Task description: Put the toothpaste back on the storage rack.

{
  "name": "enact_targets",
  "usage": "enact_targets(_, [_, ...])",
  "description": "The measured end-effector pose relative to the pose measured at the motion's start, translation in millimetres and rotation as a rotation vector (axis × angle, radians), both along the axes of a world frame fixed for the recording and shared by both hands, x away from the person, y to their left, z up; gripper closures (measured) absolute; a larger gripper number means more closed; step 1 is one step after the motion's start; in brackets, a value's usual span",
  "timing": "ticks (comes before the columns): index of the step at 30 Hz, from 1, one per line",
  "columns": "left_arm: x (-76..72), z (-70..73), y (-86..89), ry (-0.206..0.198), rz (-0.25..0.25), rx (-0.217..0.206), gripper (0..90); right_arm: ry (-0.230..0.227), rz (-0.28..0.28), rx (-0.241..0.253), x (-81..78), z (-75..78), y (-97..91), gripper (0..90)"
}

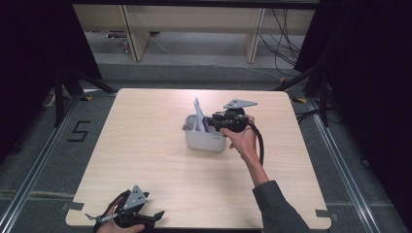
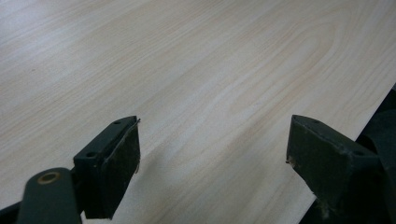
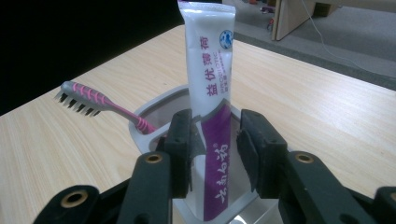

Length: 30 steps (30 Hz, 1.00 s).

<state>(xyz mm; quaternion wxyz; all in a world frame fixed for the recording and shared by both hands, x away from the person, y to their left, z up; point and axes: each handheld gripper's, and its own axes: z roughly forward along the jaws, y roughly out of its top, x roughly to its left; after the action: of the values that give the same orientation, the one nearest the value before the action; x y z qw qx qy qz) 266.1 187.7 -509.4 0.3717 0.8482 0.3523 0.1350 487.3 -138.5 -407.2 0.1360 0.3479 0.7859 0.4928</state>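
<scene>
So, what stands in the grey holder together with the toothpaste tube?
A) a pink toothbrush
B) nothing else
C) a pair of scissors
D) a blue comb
A: in the right gripper view a pink toothbrush leans out of the grey holder with its bristles over the table, beside the upright toothpaste tube.

We see the pale wooden table [image 1: 160, 160] evenly lit from above, dark curtains swallowing both sides. In the left gripper view soft shadows spread under the black tongs [image 2: 212, 158], whose near parts blur. The white-and-purple toothpaste tube [image 3: 210, 79] stands sharp, without glare.
</scene>
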Motion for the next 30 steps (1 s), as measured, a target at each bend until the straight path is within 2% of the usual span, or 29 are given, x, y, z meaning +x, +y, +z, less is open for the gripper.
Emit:
enact_targets(6, [-0.2, 0.1, -0.4, 0.0, 0.004, 0.005, 17.0, 0.017, -0.014, 0.021, -4.5, 1.2, -3.0, 62.7])
enact_targets(9, [0.0, -0.4, -0.3, 0.0, 0.002, -0.003, 17.0, 0.005, -0.004, 0.013, -5.1, 1.0, -5.8, 62.2])
enact_targets(10, [-0.3, 0.0, -0.3, 0.002, 0.004, 0.003, 17.0, 0.031, -0.026, 0.031, -8.2, 1.7, -5.3, 62.2])
enact_targets(11, [-0.5, 0.0, -0.4, 0.0, 0.006, 0.003, 17.0, 0.004, -0.008, 0.021, -6.2, 1.7, -7.9, 61.9])
enact_targets(16, [0.1, -0.3, 0.0, -0.001, 0.001, 0.002, 17.0, 0.007, -0.017, 0.031, -10.9, 3.4, -12.1, 61.6])
enact_targets(18, [0.0, -0.4, 0.0, -0.002, 0.002, 0.001, 17.0, 0.004, -0.002, 0.03, -11.3, 3.8, -13.8, 61.5])
enact_targets(20, [0.1, -0.3, 0.0, -0.002, 0.001, 0.001, 17.0, 0.016, -0.012, 0.034, -13.6, 4.2, -14.8, 61.3])
enact_targets(23, [-0.3, 0.0, -0.2, 0.002, 0.005, 0.004, 17.0, 0.007, -0.009, 0.034, -15.2, 4.2, -17.9, 60.7])
enact_targets(24, [-0.5, 0.1, -0.4, 0.001, 0.006, 0.004, 17.0, -0.011, -0.005, 0.027, -15.2, 4.0, -19.3, 60.5])
enact_targets(25, [-0.3, 0.1, -0.3, 0.001, 0.005, 0.004, 17.0, 0.009, -0.015, 0.039, -17.7, 4.6, -19.4, 60.5])
enact_targets(27, [-0.2, 0.2, -0.3, -0.001, 0.005, 0.005, 17.1, -0.01, -0.008, 0.027, -18.0, 4.6, -22.0, 60.3])
enact_targets(28, [-0.2, 0.1, -0.2, 0.0, 0.005, 0.005, 17.1, 0.001, -0.005, 0.037, -19.0, 4.0, -22.2, 60.2])
enact_targets(29, [-0.4, 0.1, -0.3, 0.001, 0.006, 0.004, 17.0, -0.014, -0.01, 0.026, -20.0, 4.1, -23.9, 59.9])
enact_targets(30, [0.0, -0.3, -0.1, -0.002, 0.004, 0.001, 17.0, -0.008, -0.004, 0.034, -20.4, 3.8, -24.2, 59.8])
